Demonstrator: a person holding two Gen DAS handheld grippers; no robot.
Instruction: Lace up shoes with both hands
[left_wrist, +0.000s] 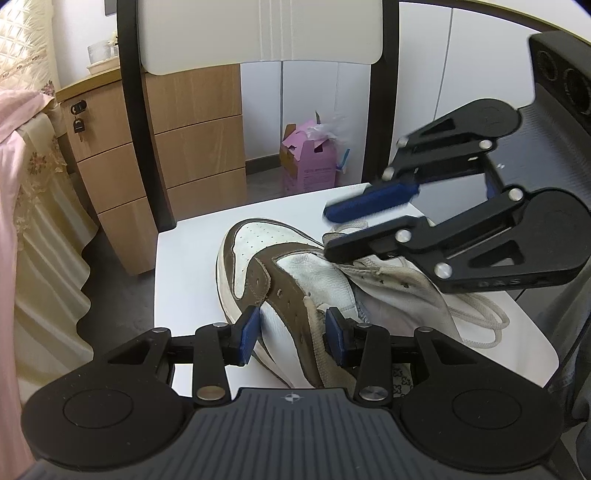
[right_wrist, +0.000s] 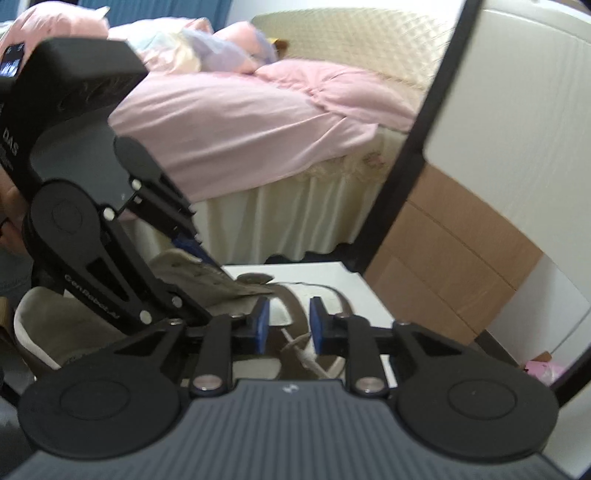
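The left tongs (left_wrist: 291, 332) are gripping the shoe (left_wrist: 280, 273) on its eyelet flap. The right tongs (right_wrist: 289, 325) are parting, lace (right_wrist: 301, 350) lying loosely between.

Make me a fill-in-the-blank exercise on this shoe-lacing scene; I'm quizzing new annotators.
1. The sneaker lies on the white seat of a ____.
2. The left hand-held gripper clamps the sneaker's ____ side panel, by the eyelets.
3. The pads of each hand-held gripper are coloured ____.
4. In the right wrist view, the cream ____ runs between the pads of the right hand-held gripper, whose jaws are opening.

Missing words: chair; brown; blue; shoelace
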